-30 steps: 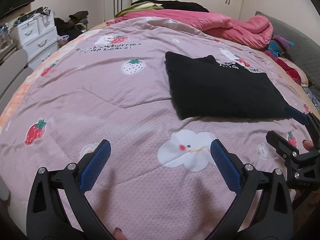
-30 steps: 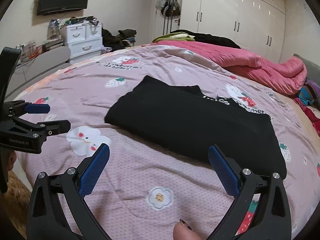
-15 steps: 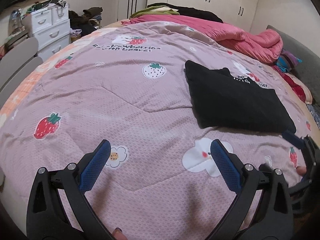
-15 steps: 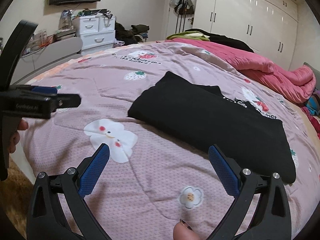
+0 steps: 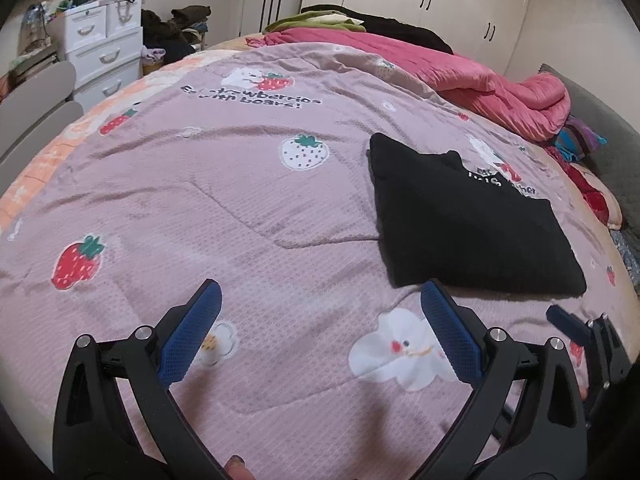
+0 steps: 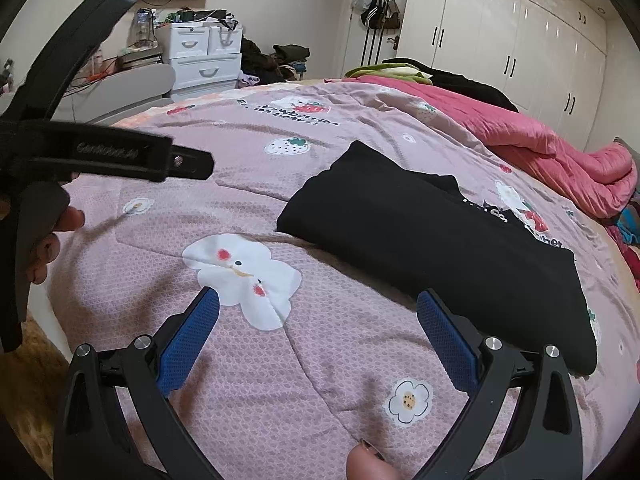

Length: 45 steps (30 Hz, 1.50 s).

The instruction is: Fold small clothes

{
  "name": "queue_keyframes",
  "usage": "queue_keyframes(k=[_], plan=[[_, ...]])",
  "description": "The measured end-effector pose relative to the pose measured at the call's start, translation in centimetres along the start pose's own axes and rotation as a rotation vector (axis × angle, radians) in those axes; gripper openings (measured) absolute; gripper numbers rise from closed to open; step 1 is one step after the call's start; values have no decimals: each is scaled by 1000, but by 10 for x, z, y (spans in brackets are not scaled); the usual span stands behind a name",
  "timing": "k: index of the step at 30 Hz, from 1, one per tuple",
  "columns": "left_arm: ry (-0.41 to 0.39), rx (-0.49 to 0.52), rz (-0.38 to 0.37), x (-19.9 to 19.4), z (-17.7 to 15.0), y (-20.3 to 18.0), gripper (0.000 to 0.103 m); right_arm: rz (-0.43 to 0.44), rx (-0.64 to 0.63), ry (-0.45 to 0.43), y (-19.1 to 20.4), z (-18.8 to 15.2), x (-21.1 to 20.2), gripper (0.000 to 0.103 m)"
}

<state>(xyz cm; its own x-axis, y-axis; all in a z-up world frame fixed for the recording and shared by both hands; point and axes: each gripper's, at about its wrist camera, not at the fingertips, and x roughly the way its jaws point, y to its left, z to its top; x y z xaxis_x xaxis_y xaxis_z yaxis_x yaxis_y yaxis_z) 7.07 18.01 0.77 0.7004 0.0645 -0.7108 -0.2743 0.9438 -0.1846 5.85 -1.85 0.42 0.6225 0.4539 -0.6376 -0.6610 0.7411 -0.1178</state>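
Lying folded on mauve strawberry-print quilted bedspread [image 5: 248,208], black knit garment [image 5: 460,224], crumpled pink duvet [image 5: 500,92] behind, white drawer unit [image 6: 204,60], cream wardrobes [image 6: 500,40], left gripper [image 5: 320,336] and right gripper [image 6: 320,340] both spread apart, empty

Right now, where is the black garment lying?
The black garment lies folded on the pink bedspread, right of centre in the left wrist view, beyond the cloud print and before the red quilt.
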Motion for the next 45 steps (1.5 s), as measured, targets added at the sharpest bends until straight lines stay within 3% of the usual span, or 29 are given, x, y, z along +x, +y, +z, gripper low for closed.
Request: queue_keyframes(k=[11, 23, 34, 45], plan=[[-12, 7, -8, 19, 30, -21, 94, -60, 40, 22, -23, -1, 12, 99], [32, -3, 16, 64, 48, -40, 94, -122, 58, 49, -47, 0, 31, 99], [70, -22, -6, 89, 63, -50, 94, -141, 59, 66, -62, 4, 44, 99], [70, -4, 39, 111, 90, -51, 94, -148, -33, 92, -58, 9, 61, 98]])
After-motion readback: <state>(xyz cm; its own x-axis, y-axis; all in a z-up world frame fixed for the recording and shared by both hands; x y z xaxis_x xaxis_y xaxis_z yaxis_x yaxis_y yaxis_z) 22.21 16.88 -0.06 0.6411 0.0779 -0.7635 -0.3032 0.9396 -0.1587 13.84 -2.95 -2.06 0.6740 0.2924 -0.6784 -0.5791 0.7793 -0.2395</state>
